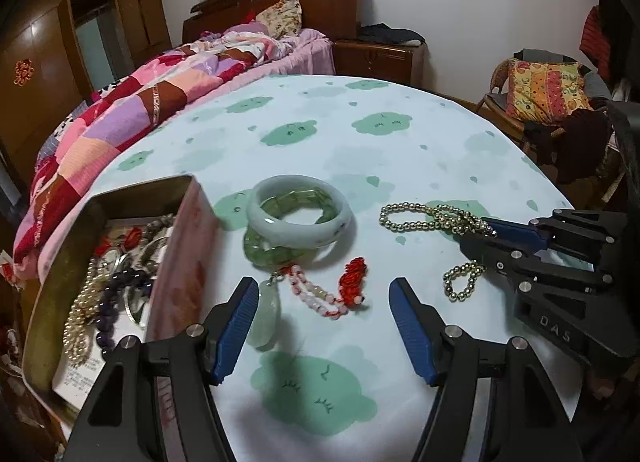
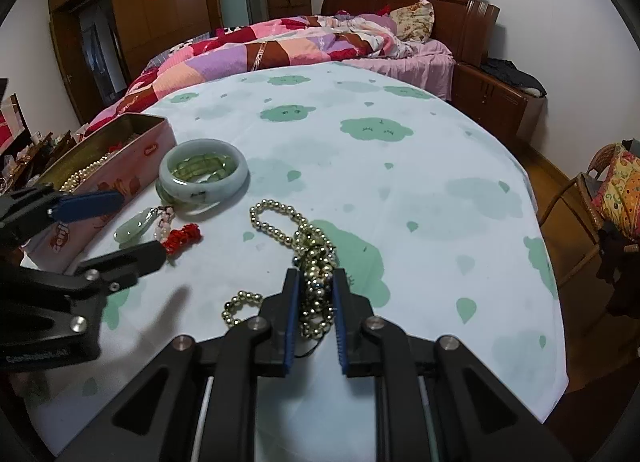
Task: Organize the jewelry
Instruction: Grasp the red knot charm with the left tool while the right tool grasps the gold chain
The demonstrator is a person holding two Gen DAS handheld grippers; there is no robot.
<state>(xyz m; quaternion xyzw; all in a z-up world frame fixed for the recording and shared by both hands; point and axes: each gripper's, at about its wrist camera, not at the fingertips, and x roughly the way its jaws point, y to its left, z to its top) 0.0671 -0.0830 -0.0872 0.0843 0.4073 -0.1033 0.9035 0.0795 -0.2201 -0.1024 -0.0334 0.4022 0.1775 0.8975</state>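
Note:
A gold bead necklace [image 2: 308, 246] lies in a heap on the cloud-print table; my right gripper [image 2: 314, 278] is shut on its bunched middle, also seen in the left wrist view [image 1: 490, 227] by the necklace [image 1: 424, 215]. A pale jade bangle [image 1: 300, 213] rests on green stone pieces [image 1: 276, 252]. A jade pendant [image 1: 266, 316] with a pink bead string and red tassel [image 1: 352, 280] lies in front of it. My left gripper [image 1: 324, 290] is open and empty, just before the pendant and tassel. A pink tin [image 1: 184, 262] at the left holds several pieces of jewelry.
The tablecloth [image 1: 360, 149] covers a round table. A bed with a patchwork quilt [image 1: 132, 113] runs along the far left edge. A wicker chair with a patterned cushion [image 1: 544, 89] stands at the right. A wooden nightstand [image 1: 380, 57] is behind the table.

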